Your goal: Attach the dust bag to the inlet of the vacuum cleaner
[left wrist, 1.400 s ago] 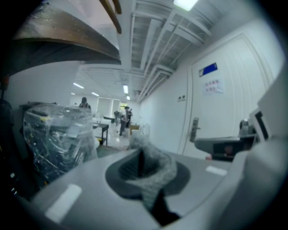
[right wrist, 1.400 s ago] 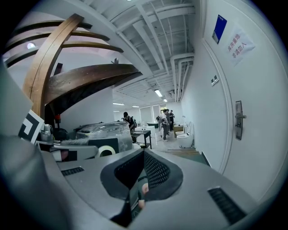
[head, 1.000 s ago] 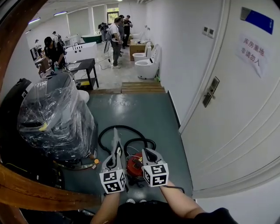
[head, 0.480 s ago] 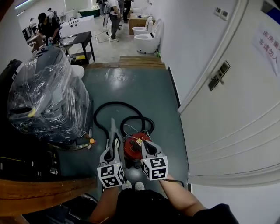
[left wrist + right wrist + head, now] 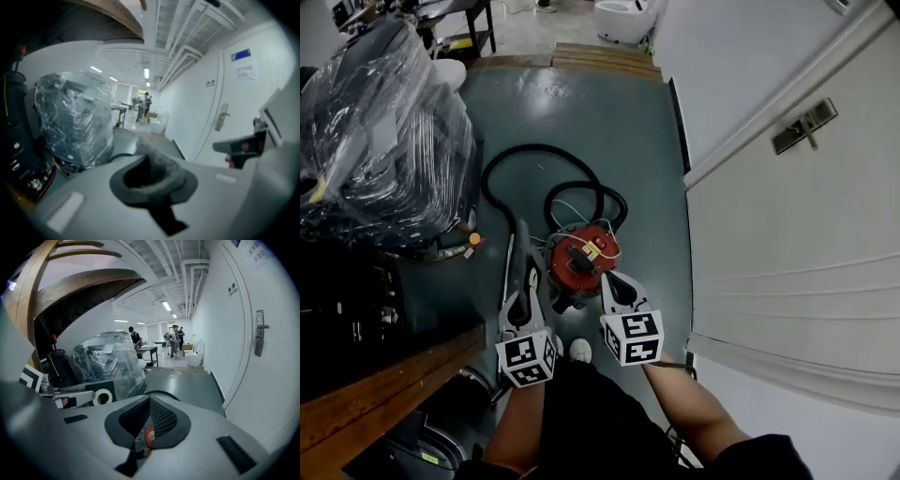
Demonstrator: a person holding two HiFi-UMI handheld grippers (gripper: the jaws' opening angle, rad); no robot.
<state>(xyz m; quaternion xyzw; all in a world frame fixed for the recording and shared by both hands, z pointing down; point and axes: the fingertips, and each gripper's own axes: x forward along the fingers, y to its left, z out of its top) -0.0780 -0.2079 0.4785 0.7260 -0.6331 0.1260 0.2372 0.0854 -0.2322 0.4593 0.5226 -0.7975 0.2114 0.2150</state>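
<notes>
The red vacuum cleaner (image 5: 578,265) stands on the dark green floor, and its black hose (image 5: 530,155) loops away behind it. My left gripper (image 5: 524,284) is just left of it, shut on the grey dust bag (image 5: 522,246), which sticks out flat past the jaws. In the left gripper view the bag's fuzzy grey cloth (image 5: 157,157) rises from between the jaws. The right gripper view shows the bag's dark collar with a pale ring (image 5: 103,396). My right gripper (image 5: 613,284) hangs at the vacuum's right side, shut and empty. The red body (image 5: 147,436) shows through the slit between its jaws.
A big plastic-wrapped machine (image 5: 380,122) stands at the left, close to the hose. A white door (image 5: 787,225) and wall close off the right. A wooden beam (image 5: 375,394) crosses the lower left. My shoe (image 5: 579,350) is just behind the vacuum. People stand far down the hall (image 5: 174,341).
Both grippers have sunk toward the vacuum, side by side. The head view has tipped down, so the vacuum now sits nearer the picture's middle. The bag stays in the left jaws.
</notes>
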